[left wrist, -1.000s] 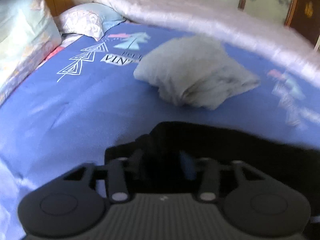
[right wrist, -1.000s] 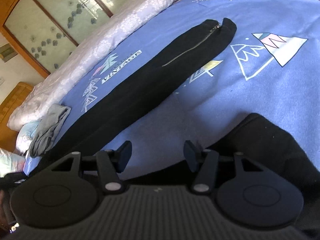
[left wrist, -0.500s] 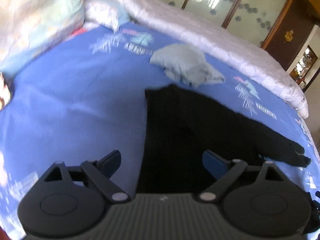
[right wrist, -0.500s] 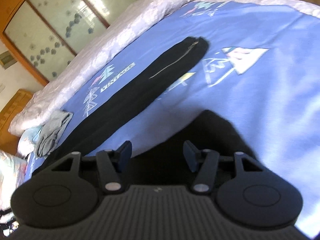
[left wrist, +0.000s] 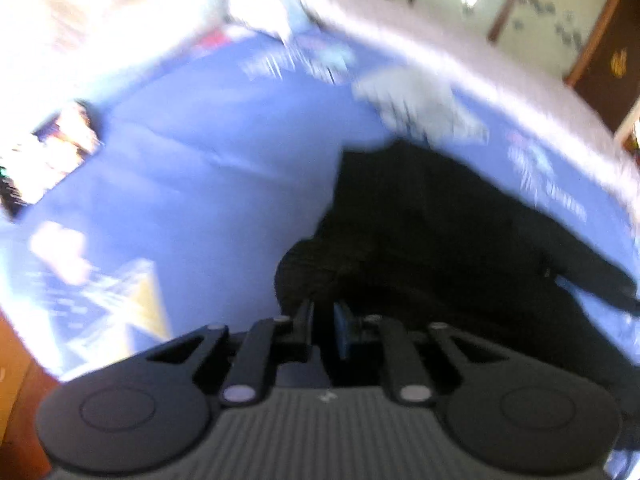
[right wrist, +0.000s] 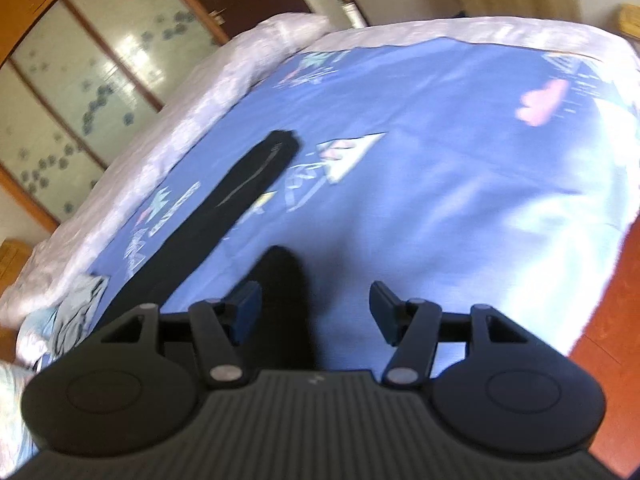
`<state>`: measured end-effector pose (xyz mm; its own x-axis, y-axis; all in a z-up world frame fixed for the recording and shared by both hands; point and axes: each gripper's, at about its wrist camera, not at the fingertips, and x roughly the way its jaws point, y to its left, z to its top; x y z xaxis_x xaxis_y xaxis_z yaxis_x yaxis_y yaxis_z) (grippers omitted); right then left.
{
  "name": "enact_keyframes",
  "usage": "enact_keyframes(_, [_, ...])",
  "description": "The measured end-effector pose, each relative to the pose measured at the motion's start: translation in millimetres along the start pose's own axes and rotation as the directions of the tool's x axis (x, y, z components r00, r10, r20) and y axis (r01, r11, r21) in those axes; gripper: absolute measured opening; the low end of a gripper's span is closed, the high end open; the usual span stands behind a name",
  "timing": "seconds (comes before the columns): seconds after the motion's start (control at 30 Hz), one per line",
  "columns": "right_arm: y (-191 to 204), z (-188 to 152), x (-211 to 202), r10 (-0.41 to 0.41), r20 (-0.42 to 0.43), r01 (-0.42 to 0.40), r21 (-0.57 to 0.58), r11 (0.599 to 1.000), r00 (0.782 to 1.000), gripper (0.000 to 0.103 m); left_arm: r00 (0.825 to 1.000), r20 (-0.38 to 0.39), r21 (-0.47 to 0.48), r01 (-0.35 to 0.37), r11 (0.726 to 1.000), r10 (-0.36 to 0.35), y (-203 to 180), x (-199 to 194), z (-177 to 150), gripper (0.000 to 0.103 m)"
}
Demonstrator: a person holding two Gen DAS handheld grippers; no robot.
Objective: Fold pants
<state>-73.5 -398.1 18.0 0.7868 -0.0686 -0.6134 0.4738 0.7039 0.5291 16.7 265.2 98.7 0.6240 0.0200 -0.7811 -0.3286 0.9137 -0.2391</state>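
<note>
- Count: one pair of black pants (left wrist: 432,240), one crumpled grey garment (left wrist: 416,108), one blue printed bedspread (left wrist: 208,168), two grippers.
- The left gripper (left wrist: 322,330) points steeply down at the near edge of the pants. Its jaws are closing and stand almost together. Dark cloth lies just ahead of the tips; blur hides whether any is pinched.
- The right gripper (right wrist: 314,312) points down at a shallower angle over the bedspread (right wrist: 460,168). Its jaws stand apart and are opening slightly. A dark fold of the pants (right wrist: 280,280) lies between them, nearer the left pad; the pads do not press on it.
- The pants lie flat on the bedspread. In the right wrist view one leg (right wrist: 224,216) runs as a long strip from lower left to upper right, its cuff at the far end.
- The grey garment (right wrist: 76,308) lies just beside the pants, toward the pillows.
</note>
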Motion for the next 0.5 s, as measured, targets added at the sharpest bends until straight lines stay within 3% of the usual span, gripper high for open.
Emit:
enact_keyframes(0.07, [-17,-1,2,-0.01,-0.008,0.01,0.058,0.998,1.0,0.062,1.0,0.02,-0.014,0.0,1.0,0.0,9,-21,-5,0.005])
enact_keyframes(0.13, [-31,-3,6,0.005,-0.03,-0.001,0.118,0.993,1.0,0.062,0.993,0.039,-0.014,-0.112,0.994,0.113,12,-27,-12,0.003])
enact_keyframes(0.2, [-42,-7,12,0.034,-0.056,-0.024,0.171,0.985,0.998,0.062,0.989,0.002,-0.064,-0.148,0.987,0.148,23,-23,-17,0.006])
enact_keyframes(0.27, [-47,-13,17,0.078,-0.076,-0.06,0.215,0.975,0.994,0.062,0.997,-0.066,-0.176,-0.06,0.982,0.049,35,-16,-22,0.01])
enact_keyframes(0.33, [-51,-16,20,0.121,-0.084,-0.097,0.251,0.963,0.989,0.062,0.995,-0.092,-0.224,0.015,0.975,-0.036,34,-11,-27,0.03])
enact_keyframes(0.4, [-56,-20,19,0.158,-0.089,-0.124,0.301,0.945,0.983,0.062,0.991,-0.113,-0.233,0.046,0.971,-0.074,28,-9,-35,0.042])
enact_keyframes(0.5, [-67,-27,10,0.259,-0.1,-0.198,0.405,0.893,0.961,0.063,0.978,-0.121,-0.201,0.143,0.969,-0.169,16,-9,-43,0.042])
